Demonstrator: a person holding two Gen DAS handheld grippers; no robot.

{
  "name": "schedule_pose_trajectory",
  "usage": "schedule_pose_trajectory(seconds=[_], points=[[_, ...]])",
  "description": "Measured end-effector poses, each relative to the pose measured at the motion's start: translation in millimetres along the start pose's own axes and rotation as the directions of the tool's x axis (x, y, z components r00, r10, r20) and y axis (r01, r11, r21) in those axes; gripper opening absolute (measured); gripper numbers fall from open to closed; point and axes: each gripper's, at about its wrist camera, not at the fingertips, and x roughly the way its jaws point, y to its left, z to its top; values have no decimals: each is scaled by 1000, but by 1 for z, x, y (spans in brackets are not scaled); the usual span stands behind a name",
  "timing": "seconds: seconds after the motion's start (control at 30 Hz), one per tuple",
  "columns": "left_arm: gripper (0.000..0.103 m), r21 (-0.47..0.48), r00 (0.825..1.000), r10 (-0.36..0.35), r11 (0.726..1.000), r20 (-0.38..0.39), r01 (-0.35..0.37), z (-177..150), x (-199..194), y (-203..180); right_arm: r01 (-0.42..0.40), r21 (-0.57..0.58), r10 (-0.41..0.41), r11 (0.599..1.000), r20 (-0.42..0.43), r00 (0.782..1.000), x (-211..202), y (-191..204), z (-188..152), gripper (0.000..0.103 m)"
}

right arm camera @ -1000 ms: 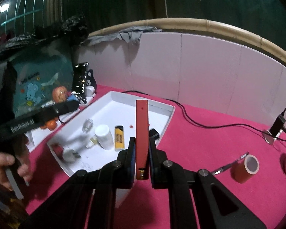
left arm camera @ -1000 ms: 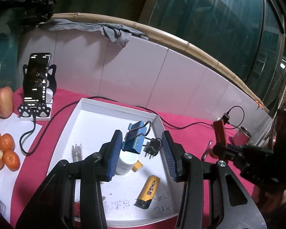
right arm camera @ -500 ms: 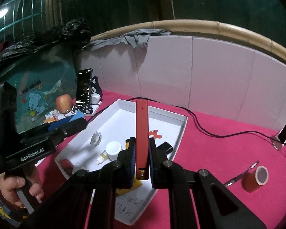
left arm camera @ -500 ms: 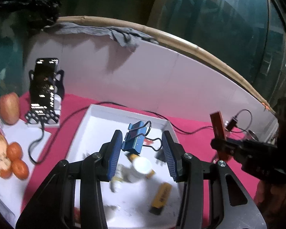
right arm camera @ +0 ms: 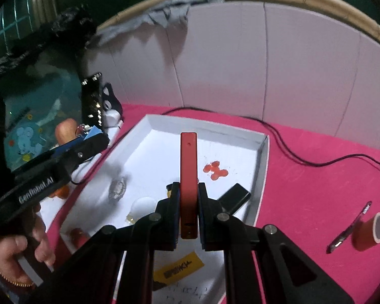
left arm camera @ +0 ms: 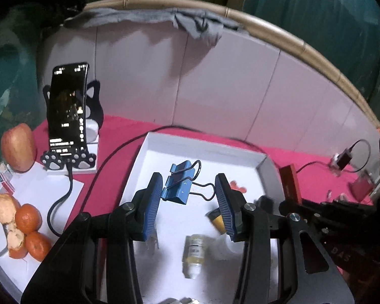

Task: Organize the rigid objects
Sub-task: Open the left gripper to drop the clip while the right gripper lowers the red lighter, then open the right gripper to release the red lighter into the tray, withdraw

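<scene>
While both grippers hang over the white tray [left arm camera: 205, 147], each carries one item. Left gripper [left arm camera: 190, 202]: jaws part-open, blue binder clip [left arm camera: 177, 187] wedged between the blue pads, clip body pressed on the left pad [left arm camera: 152, 202], one wire handle reaching the right pad, the other handle looping up past the fingertips. Clip sits at the fingertips, above the tray floor, not touching it.

Right gripper [right arm camera: 188, 202]: jaws closed tight on a flat red stick [right arm camera: 188, 172], held upright, most of it sticking out beyond the fingertips, its lower end showing behind the pads. Stick is over the tray's middle in the right wrist view; in the left wrist view it appears at the tray's right wall [left arm camera: 290, 182], off to the right of the left fingers.

On the tray floor: small dropper bottle [left arm camera: 193, 253] lying below and between the left fingers, blurred; yellow lighter [right arm camera: 179, 268] under the right gripper's fingers; black rectangular item [right arm camera: 234, 197] just right of the right fingers near the tray wall; white round cap [right arm camera: 144, 205] left of them; red splotch [right arm camera: 215, 171] beyond and right of the stick; clear crumpled piece [right arm camera: 117, 188] farther left.

Outside the tray: roll of red tape [right arm camera: 369, 230] and a pen-like tool [right arm camera: 349, 228] well right of the right fingers on the pink cloth [right arm camera: 316, 190]. Phone on a cat-shaped stand [left arm camera: 68, 111], apple [left arm camera: 17, 147] and oranges [left arm camera: 29, 217] well left of the left fingers. A hand [right arm camera: 17, 258] grips the left gripper's handle.
</scene>
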Motion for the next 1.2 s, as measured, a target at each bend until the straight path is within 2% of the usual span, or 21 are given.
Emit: schedule_pose_trajectory(seconds=[0.23, 0.4, 0.43, 0.47, 0.5, 0.53, 0.57, 0.6, 0.83, 1.2], points=[[43, 26, 998, 50, 998, -36, -49, -4, 21, -1, 9, 8, -9, 1000, -40, 999, 26, 4, -2, 10], [43, 9, 998, 38, 999, -53, -38, -3, 24, 1, 13, -3, -13, 1000, -31, 999, 31, 8, -3, 12], [47, 6, 998, 42, 999, -53, -42, -3, 24, 2, 12, -14, -12, 1000, -30, 999, 31, 9, -4, 12], [64, 3, 998, 47, 999, -50, -47, -3, 23, 3, 12, -17, -12, 1000, -16, 1000, 31, 9, -5, 21], [76, -2, 998, 52, 999, -40, -52, -3, 21, 3, 20, -23, -20, 1000, -6, 1000, 30, 10, -6, 49], [90, -7, 998, 57, 998, -28, -58, -3, 18, 3, 26, -27, -25, 999, 10, 1000, 28, 10, -8, 68], [96, -7, 997, 78, 997, -10, -78, -3, 15, 3, 32, -26, -31, 999, 28, 999, 27, 10, -9, 96], [101, -6, 996, 94, 996, -1, -94, -2, 13, 3, 39, -25, -38, 999, 45, 998, 24, 10, -10, 103], [103, -52, 987, 154, 987, 38, -152, -5, -5, 8, 53, 3, -53, 999, 106, 993, 9, 7, -19, 103], [103, -39, 989, 146, 989, 28, -145, -13, -17, -9, 60, 8, -60, 998, 152, 987, -11, 4, -30, 103]])
